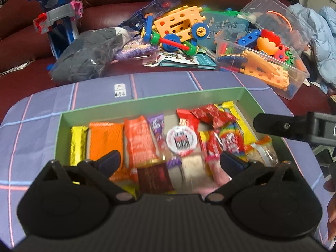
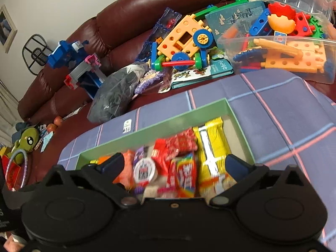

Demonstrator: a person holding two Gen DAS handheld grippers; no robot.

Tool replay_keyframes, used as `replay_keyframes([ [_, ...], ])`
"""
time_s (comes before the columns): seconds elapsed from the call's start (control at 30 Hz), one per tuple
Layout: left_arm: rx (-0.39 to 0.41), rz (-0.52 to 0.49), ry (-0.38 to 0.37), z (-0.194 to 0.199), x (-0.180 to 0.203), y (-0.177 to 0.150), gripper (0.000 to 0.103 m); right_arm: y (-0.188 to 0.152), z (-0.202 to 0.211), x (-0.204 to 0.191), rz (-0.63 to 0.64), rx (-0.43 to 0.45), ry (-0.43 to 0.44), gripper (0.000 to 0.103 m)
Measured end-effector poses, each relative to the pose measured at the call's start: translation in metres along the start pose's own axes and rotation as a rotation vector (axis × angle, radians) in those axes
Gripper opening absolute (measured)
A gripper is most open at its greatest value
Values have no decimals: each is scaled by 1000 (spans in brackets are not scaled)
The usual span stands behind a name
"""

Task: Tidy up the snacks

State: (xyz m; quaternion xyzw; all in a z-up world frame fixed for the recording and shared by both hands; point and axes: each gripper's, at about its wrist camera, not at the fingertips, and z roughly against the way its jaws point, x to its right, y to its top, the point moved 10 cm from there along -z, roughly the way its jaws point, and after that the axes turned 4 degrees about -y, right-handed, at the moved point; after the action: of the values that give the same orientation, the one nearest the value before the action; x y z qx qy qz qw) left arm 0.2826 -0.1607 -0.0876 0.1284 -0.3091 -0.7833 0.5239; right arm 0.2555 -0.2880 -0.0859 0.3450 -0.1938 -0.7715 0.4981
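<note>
A shallow green box (image 1: pixel 147 99) (image 2: pixel 159 124) lies on a purple checked cloth and holds several wrapped snacks: orange packets (image 1: pixel 105 138), a round white-lidded cup (image 1: pixel 181 139) (image 2: pixel 145 171), red wrappers (image 1: pixel 210 113) (image 2: pixel 180 140), a rainbow candy pack (image 1: pixel 231 136) (image 2: pixel 185 174) and yellow bars (image 2: pixel 212 147). My left gripper (image 1: pixel 171 161) hovers over the near half of the box, jaws wide open with nothing pinched between them. My right gripper (image 2: pixel 174 164) hangs over the right part of the box, also wide open and not gripping anything; one of its fingers (image 1: pixel 273 124) shows at the right edge of the left wrist view.
Behind the box, a dark red leather sofa (image 2: pixel 168 4) carries a pile of toys: an orange construction car (image 1: pixel 178 27) (image 2: pixel 184 42), a clear bin of plastic parts (image 1: pixel 262 61) (image 2: pixel 283 52), a blue robot toy (image 1: pixel 56 16) and a grey plastic bag (image 1: pixel 88 52).
</note>
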Motion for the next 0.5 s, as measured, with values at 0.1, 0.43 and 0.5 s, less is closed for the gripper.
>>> replay_keyframes([
  [0.1,-3,5,-6,19,2,-14,103,-14,20,-3,6,-5,4,103],
  [0.43,49,16,5,87,1,-64,103,-59,90,-20,45,-4,7,103],
  [0.5,59,22,6,99,-1,-74,103,-69,102,-24,65,0,2,103],
])
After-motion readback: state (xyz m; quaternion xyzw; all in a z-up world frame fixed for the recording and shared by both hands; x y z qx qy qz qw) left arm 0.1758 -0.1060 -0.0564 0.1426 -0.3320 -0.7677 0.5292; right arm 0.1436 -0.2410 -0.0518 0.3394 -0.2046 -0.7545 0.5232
